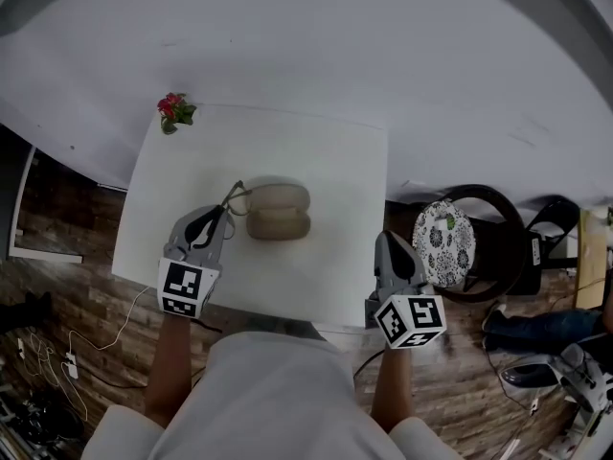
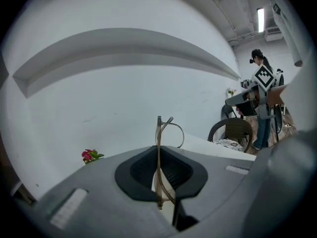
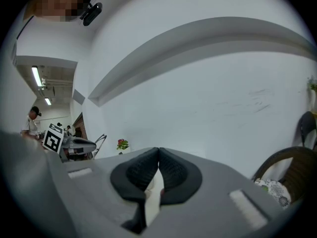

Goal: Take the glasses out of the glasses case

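Observation:
A beige glasses case (image 1: 278, 211) lies open in the middle of the white table (image 1: 326, 151). Just left of it my left gripper (image 1: 224, 217) is shut on the thin-framed glasses (image 1: 236, 194), held above the table beside the case. In the left gripper view the glasses (image 2: 159, 133) stand edge-on between the dark pads of the left gripper (image 2: 159, 151), one round lens rim poking out past the tips. My right gripper (image 1: 384, 241) hovers at the table's right front edge. In its own view the right gripper (image 3: 158, 155) has its pads together with nothing between them.
A small red flower (image 1: 174, 109) stands at the table's far left corner. A dark round chair with a patterned cushion (image 1: 444, 241) stands right of the table. Cables lie on the wooden floor at the left. A white wall rises behind the table.

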A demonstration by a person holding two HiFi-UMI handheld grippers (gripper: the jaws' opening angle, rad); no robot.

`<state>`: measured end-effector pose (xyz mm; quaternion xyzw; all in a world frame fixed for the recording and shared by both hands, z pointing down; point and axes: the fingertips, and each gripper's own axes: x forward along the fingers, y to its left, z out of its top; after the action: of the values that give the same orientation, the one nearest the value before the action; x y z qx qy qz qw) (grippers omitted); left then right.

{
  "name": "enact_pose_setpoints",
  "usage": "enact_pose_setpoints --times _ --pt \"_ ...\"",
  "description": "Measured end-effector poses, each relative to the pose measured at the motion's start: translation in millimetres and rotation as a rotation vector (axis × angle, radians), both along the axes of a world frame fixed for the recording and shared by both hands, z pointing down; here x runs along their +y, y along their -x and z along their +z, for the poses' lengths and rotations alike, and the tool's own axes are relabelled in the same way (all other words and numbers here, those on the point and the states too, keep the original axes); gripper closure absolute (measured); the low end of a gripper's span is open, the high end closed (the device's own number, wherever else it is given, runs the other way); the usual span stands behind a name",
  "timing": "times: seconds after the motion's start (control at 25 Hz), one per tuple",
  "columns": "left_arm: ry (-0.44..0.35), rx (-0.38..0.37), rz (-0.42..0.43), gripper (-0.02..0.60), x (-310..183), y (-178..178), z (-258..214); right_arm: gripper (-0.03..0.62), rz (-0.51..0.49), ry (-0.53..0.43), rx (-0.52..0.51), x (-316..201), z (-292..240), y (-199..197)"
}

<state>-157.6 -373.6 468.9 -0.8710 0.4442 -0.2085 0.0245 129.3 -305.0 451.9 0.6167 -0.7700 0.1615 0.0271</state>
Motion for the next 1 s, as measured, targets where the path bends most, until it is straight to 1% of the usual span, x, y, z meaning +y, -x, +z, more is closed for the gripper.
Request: enact_pose_setpoints --times 0.08,0.32,0.56,0.88,1.0 --pt "-0.014 0.021 -0.022 0.558 5 5 -8 0.591 -0.001 -0.01 0.005 2 -6 -1" --pt "-0.067 0.12 -0.093 0.558 13 15 -35 0.591 -0.005 -0.04 0.013 10 -19 -10" --pt "-0.11 0.2 -0.151 0.558 27 19 -49 0.591 -0.014 -0.064 0.021 18 -22 -22" --pt "-0.167 0.282 -0.199 0.558 37 16 -58 0.591 -0.022 -0.087 0.033 21 -18 -39" --pt "-0.178 0.293 -0.212 0.558 39 17 -61 0.591 -0.02 -0.092 0.037 22 -19 -45"
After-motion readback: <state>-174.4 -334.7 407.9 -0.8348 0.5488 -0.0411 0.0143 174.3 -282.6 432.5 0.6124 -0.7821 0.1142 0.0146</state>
